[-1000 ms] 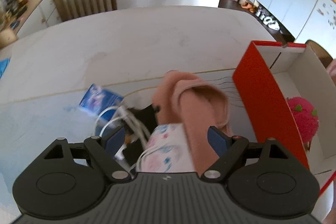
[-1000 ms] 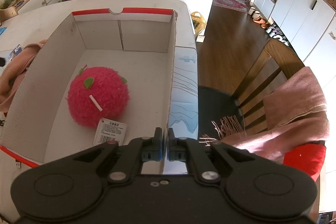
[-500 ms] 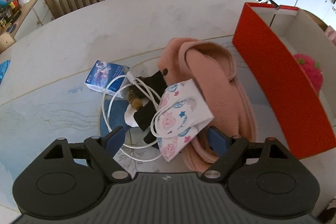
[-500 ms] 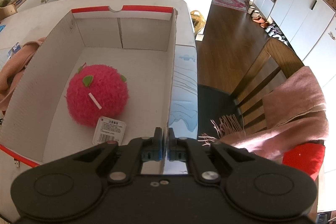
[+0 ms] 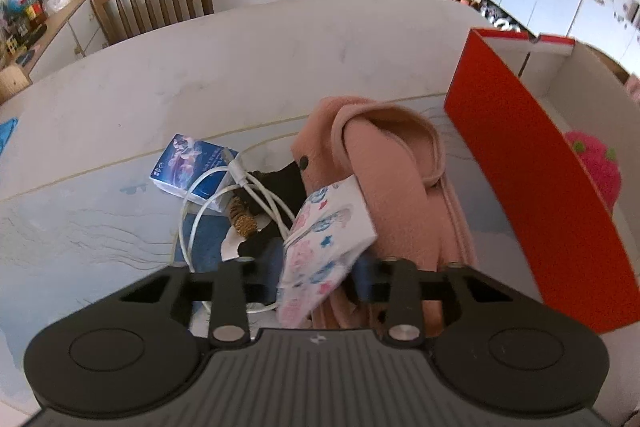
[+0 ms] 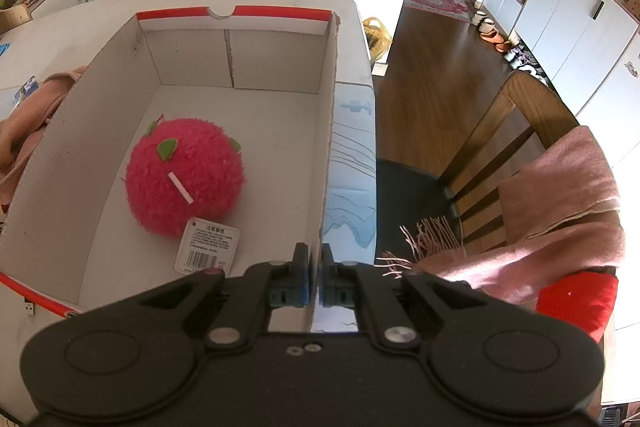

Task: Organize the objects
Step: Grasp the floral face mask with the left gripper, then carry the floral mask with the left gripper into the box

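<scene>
Left gripper point(image 5: 316, 277) fingers closing around patterned face mask point(image 5: 324, 243) on pink garment point(image 5: 400, 163) beside red box point(image 5: 532, 195), right gripper point(image 6: 315, 281) clamped on box wall, pink plush ball point(image 6: 186, 179) inside.

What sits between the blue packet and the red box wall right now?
Left wrist view: the white cable, a black item, the patterned mask and the pink garment lie between blue packet and red box wall.

The box point(image 6: 100, 115) is open-topped, with bare floor behind the plush ball point(image 6: 184, 179) toward its far wall, while its red wall point(image 5: 560, 211) blocks sideways entry from the clutter.
</scene>
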`<action>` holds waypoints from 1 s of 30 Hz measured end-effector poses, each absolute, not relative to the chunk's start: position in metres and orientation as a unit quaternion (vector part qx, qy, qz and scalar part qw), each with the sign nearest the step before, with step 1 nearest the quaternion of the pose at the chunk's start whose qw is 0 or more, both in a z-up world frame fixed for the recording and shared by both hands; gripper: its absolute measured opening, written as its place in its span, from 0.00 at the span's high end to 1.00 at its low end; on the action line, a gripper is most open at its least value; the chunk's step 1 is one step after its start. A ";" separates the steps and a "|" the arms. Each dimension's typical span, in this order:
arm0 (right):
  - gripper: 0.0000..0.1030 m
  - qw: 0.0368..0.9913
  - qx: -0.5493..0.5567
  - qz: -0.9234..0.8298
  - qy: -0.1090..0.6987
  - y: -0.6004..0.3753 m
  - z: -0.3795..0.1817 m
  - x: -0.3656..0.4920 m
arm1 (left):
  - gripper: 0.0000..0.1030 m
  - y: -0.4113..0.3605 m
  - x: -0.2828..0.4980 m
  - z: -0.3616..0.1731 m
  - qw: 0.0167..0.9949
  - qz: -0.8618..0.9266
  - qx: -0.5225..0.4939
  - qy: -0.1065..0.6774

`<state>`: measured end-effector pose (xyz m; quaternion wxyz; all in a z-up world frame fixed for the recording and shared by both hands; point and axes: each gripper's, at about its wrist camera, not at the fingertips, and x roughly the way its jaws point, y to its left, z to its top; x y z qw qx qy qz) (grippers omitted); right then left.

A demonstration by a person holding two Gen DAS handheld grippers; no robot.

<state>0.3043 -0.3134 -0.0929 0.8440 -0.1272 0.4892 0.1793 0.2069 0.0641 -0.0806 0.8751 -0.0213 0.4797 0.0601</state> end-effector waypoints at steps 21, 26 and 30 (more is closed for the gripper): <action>0.97 0.844 -0.124 0.189 0.487 -0.316 -0.096 0.306 | 0.99 0.063 0.196 -0.047 0.895 0.072 -0.039 0.438; 0.97 0.845 -0.124 0.189 0.485 -0.315 -0.096 0.306 | 0.99 0.064 0.192 -0.028 0.901 0.071 -0.049 0.425; 0.97 0.845 -0.125 0.190 0.485 -0.315 -0.096 0.306 | 0.99 0.056 0.191 -0.003 0.910 0.053 -0.044 0.408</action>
